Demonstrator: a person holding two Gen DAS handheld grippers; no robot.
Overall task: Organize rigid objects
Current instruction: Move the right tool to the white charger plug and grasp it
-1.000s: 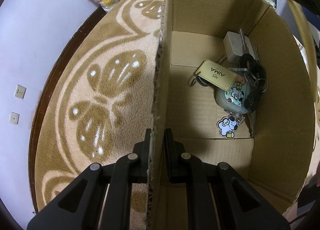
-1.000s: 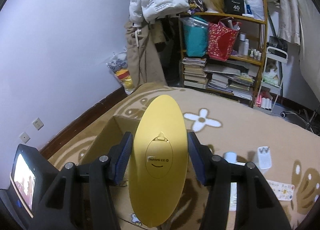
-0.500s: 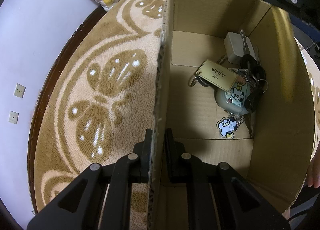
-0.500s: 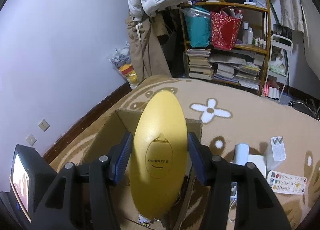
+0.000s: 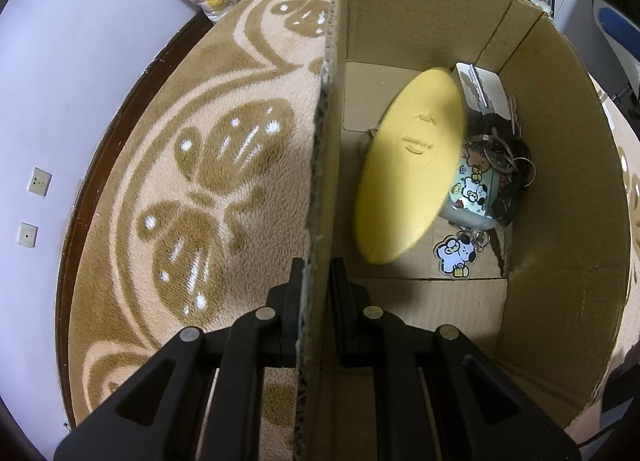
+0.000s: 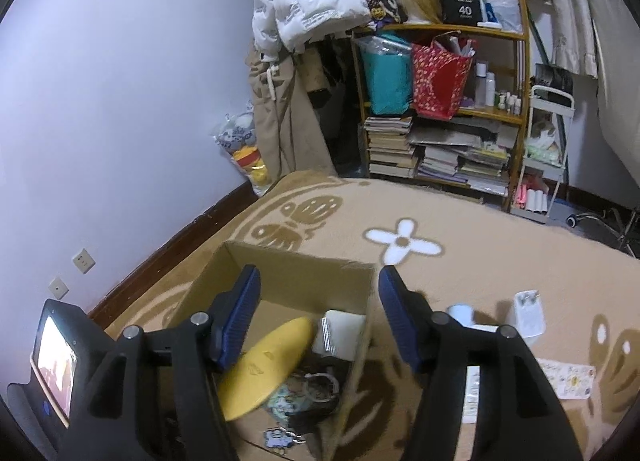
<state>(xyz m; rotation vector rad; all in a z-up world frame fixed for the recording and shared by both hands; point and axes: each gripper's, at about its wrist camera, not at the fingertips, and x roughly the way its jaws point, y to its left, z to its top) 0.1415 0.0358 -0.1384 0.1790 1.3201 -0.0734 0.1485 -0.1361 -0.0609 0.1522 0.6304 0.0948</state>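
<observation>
Released since half a second ago, the smooth yellow oval plastic case (image 5: 408,169) is now seen in the left wrist view lying tilted inside the open brown cardboard box (image 5: 560,221), at about 1 o'clock from the left gripper (image 5: 316,281), whose jaws are pinched narrowly on the box's near wall. A pale blue cartoon-printed pouch (image 5: 472,197) and a ring of keys (image 5: 504,157) are partly hidden beneath the case.

In the right wrist view, the right gripper (image 6: 318,313) is spread wide and empty above the box, the case at 7 o'clock; a white charger plug (image 6: 528,315) is left on the beige patterned carpet (image 6: 480,229).
</observation>
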